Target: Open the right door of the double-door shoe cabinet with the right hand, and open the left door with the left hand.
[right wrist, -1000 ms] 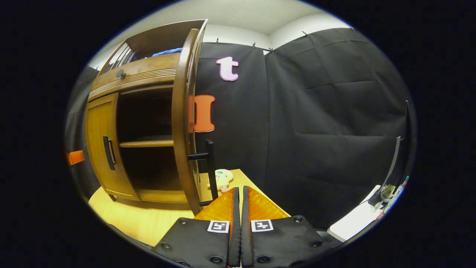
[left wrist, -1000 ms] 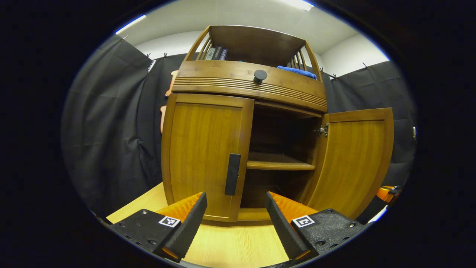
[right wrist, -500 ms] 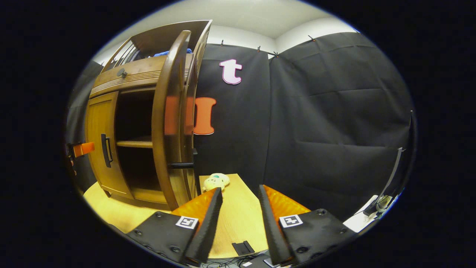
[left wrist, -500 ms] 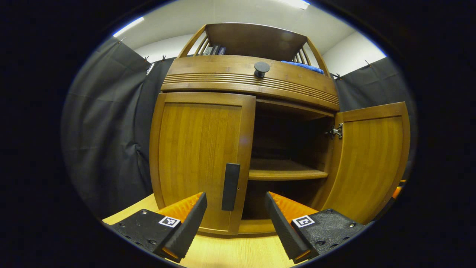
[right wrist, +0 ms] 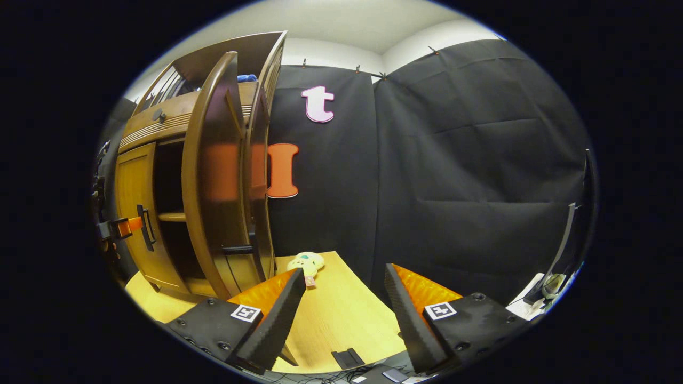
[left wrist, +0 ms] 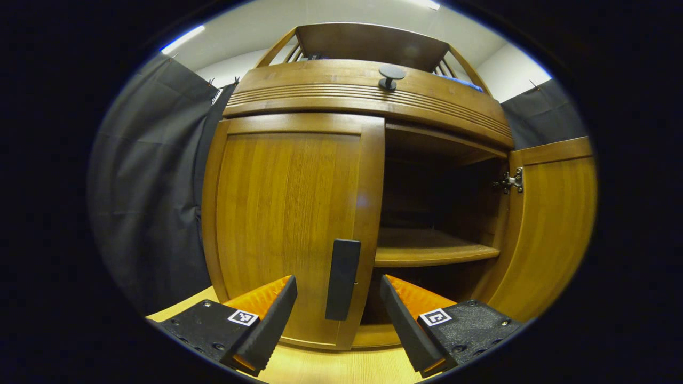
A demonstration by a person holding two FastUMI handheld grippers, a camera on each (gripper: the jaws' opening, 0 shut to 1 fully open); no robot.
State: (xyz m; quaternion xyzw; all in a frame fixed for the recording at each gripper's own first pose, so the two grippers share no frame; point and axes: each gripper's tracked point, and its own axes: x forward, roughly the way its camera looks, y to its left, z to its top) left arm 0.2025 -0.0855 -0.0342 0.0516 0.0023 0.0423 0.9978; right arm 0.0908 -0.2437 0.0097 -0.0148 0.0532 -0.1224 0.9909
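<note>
- The curved brown wooden right door (left wrist: 549, 224) of the shoe cabinet stands open at 3 o'clock; the right gripper (right wrist: 341, 314) is spread, empty.
- The closed matching left door (left wrist: 288, 224) is left: the left gripper (left wrist: 337, 320), open and empty, flanks its black bar handle (left wrist: 342, 279) at 6 o'clock.

a pale plush toy (right wrist: 305, 262) lies on the far part of the wooden desk (right wrist: 341, 314). a blue cloth (left wrist: 465, 82) sits on the top shelf.

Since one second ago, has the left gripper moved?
Yes. The left gripper has come closer to the left door: its black handle now looks larger and sits lower, between the open fingers.
</note>
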